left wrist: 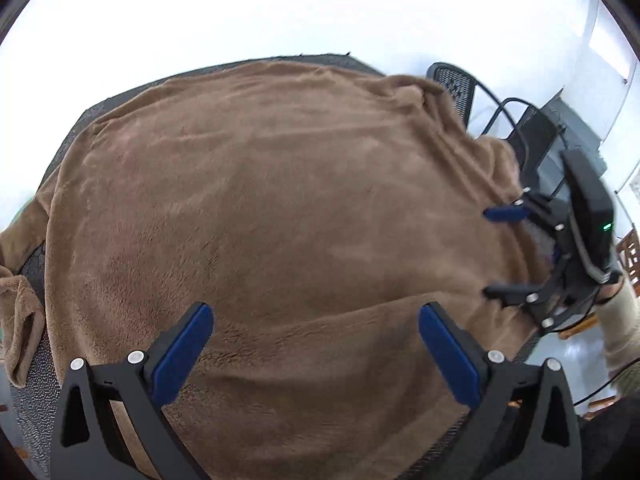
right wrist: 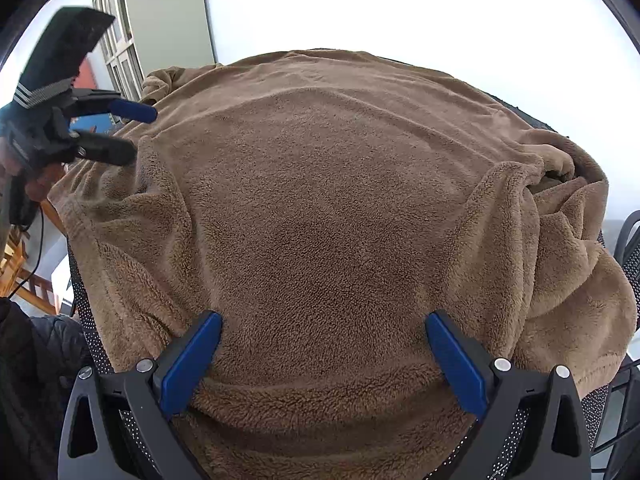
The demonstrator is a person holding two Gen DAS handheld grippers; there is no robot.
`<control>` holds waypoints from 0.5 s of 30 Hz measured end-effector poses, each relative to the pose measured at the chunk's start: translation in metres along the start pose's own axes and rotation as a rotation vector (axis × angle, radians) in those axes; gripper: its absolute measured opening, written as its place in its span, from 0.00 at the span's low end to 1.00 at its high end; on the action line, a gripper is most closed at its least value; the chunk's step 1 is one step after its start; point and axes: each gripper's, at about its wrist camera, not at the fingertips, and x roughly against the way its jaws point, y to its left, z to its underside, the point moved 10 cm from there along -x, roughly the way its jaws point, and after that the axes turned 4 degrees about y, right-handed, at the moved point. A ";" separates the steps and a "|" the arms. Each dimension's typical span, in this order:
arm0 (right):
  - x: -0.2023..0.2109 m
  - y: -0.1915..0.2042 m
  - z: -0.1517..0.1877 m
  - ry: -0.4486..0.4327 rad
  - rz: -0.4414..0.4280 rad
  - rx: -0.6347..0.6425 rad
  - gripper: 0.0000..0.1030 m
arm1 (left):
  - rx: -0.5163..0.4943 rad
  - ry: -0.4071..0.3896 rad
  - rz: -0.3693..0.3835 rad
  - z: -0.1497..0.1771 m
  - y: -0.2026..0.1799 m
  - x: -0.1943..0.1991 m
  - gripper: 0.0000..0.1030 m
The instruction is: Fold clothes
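A brown fleece garment (left wrist: 260,208) lies spread flat over a dark perforated table (left wrist: 34,384). One sleeve (left wrist: 20,320) hangs off the table's left edge in the left wrist view. In the right wrist view the garment (right wrist: 320,200) has bunched folds at its right side (right wrist: 560,200). My left gripper (left wrist: 318,344) hovers open above the near part of the cloth, holding nothing. My right gripper (right wrist: 322,344) is open too, its blue pads (right wrist: 192,356) just over the near hem. Each wrist view also shows the other gripper, the right (left wrist: 496,254) and the left (right wrist: 134,132), open at the garment's side edge.
A black mesh chair (left wrist: 456,84) and cables stand beyond the table's far right corner. Wooden furniture (right wrist: 16,268) and a dark padded jacket (right wrist: 44,356) are at the left in the right wrist view. A person's light sleeve (left wrist: 618,320) is behind the right gripper. White wall lies behind.
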 end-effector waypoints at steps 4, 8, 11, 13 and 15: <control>0.000 0.001 -0.001 0.000 0.002 -0.002 1.00 | -0.048 -0.036 -0.009 -0.023 -0.006 0.011 1.00; 0.000 0.001 -0.001 0.000 0.001 -0.003 1.00 | -0.064 -0.053 0.006 -0.049 -0.015 0.015 1.00; 0.000 0.000 -0.001 0.002 0.000 -0.002 1.00 | -0.079 -0.046 0.016 -0.068 -0.023 0.010 1.00; 0.000 0.000 -0.001 0.002 0.000 -0.003 1.00 | -0.094 -0.032 0.019 -0.077 -0.028 0.006 1.00; 0.000 -0.001 -0.001 0.000 0.001 -0.004 1.00 | -0.117 -0.025 0.021 -0.088 -0.033 -0.001 1.00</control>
